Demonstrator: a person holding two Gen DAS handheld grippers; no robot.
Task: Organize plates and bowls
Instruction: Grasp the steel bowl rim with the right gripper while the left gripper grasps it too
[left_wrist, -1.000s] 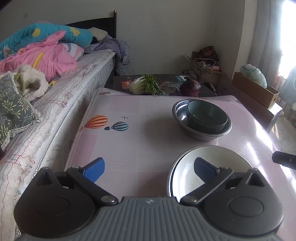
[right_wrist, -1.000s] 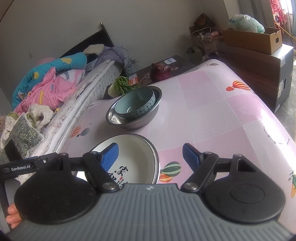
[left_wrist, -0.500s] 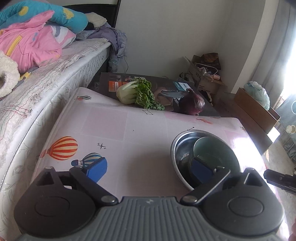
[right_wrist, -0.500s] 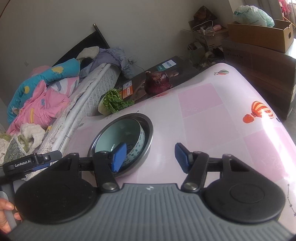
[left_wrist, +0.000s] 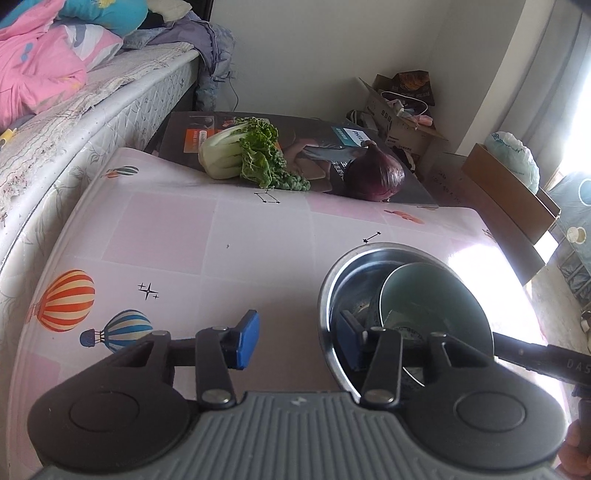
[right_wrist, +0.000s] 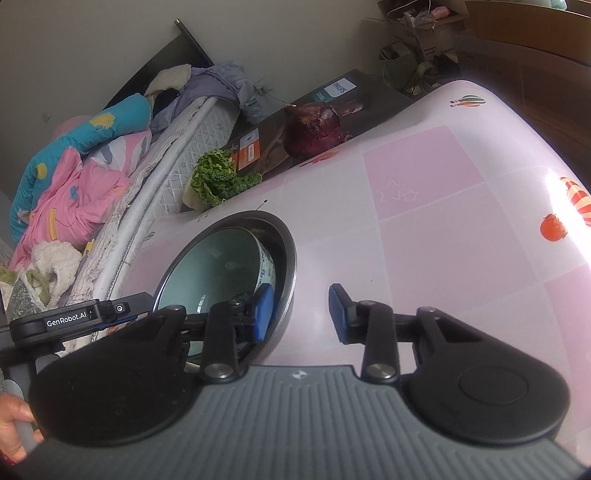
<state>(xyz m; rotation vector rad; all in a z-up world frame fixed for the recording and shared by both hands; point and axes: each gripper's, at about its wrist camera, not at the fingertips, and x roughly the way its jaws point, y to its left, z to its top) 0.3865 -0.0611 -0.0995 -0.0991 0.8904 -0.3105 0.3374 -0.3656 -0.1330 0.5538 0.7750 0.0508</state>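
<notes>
Left gripper (left_wrist: 299, 341): jaws just closing, straddling the steel bowl's (left_wrist: 328, 284) left wall, pads not yet pressing.
Right gripper (right_wrist: 301, 310): closing likewise astride its right wall.
Ceramic bowl (right_wrist: 218, 266): nested inside, mid-table.
Reason: probably a two-handed lift.

Daylight from window (left_wrist: 580, 122) right of tongs; glare blows out tablecloth (right_wrist: 554, 177) there. Fisheye bending at edges.
</notes>
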